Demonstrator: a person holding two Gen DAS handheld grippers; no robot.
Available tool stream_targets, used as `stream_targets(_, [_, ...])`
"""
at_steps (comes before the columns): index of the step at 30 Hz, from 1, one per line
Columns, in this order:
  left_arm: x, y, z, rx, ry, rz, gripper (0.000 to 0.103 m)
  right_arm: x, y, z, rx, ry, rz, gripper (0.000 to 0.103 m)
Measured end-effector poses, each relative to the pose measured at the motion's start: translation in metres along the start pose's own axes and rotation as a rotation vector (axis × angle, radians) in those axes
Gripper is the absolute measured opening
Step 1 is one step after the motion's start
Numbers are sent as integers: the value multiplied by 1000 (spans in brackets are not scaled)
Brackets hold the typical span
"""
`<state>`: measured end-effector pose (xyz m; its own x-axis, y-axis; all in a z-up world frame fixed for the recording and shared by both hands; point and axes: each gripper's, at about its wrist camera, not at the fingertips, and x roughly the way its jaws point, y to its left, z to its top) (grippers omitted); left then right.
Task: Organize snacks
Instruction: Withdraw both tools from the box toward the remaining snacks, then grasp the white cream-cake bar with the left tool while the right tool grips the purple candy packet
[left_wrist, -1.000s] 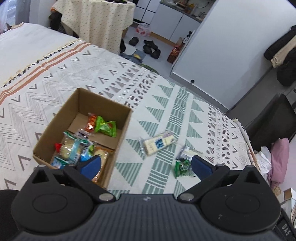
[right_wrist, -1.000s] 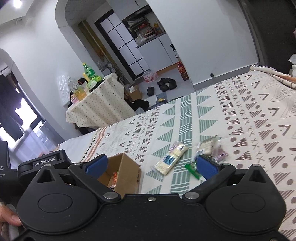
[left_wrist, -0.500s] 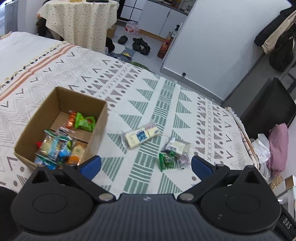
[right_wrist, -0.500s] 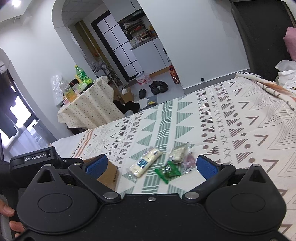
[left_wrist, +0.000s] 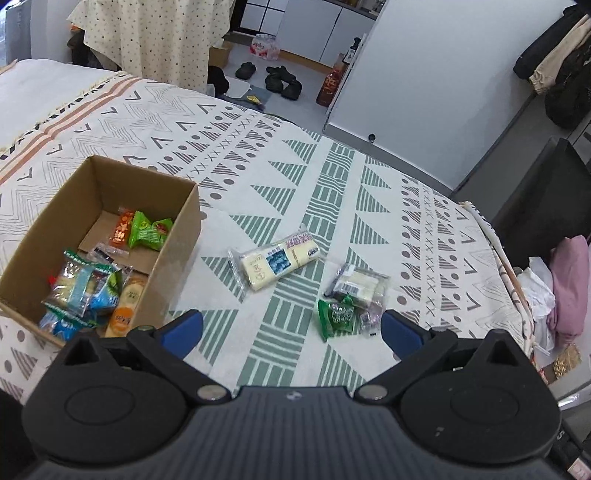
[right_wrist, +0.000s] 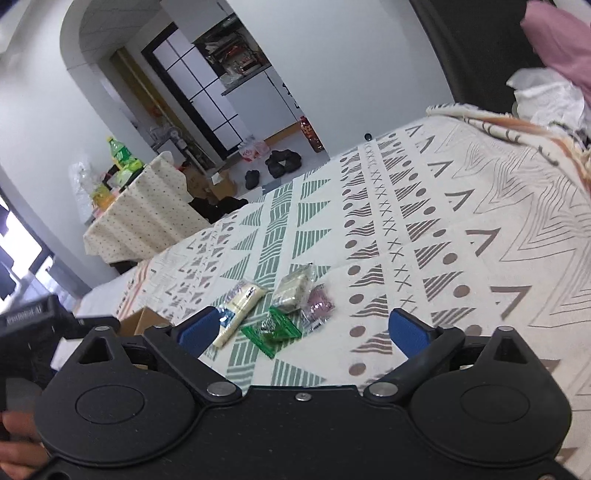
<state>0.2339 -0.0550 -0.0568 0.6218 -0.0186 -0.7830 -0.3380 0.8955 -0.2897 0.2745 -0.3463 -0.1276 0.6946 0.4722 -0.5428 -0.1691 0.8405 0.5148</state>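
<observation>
A cardboard box (left_wrist: 110, 173) stands on the patterned bedspread at the left and holds several wrapped snacks. To its right lie loose snacks: a cream biscuit pack (left_wrist: 279, 264), a clear pack of pale wafers (left_wrist: 360, 282), a green packet (left_wrist: 338, 317) and a small purple sweet (left_wrist: 369, 317). My left gripper (left_wrist: 291, 330) hovers open above the bed, just short of them. My right gripper (right_wrist: 302, 332) is wide but its jaws are closing. The green packet (right_wrist: 273, 330) lies just beyond its tips, untouched, with the cream pack (right_wrist: 243, 306), wafer pack (right_wrist: 293, 288) and purple sweet (right_wrist: 319, 304) behind.
The bedspread (left_wrist: 332, 177) ends at the far side, where shoes (left_wrist: 280, 79) lie on the floor. A table under a dotted cloth (right_wrist: 147, 214) stands beyond. A black chair (left_wrist: 546, 199) and pink clothing (left_wrist: 569, 280) sit at the right. A hand (right_wrist: 18, 443) holds the other gripper.
Both grippers have come lower and nearer the loose snacks. In the left view the box has slid left; in the right view the snacks now sit between the fingers.
</observation>
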Motion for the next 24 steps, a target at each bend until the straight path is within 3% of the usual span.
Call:
stream_targets(9, [45, -4, 11, 32, 16, 7, 94, 40, -7, 4, -17, 63, -6, 84])
stream_targets(19, [99, -13, 26, 185, 41, 87, 89, 91, -4, 1, -87, 154, -35, 69])
stream_targets(24, [126, -16, 32, 249, 67, 105, 87, 113, 3, -2, -167, 194, -57, 69])
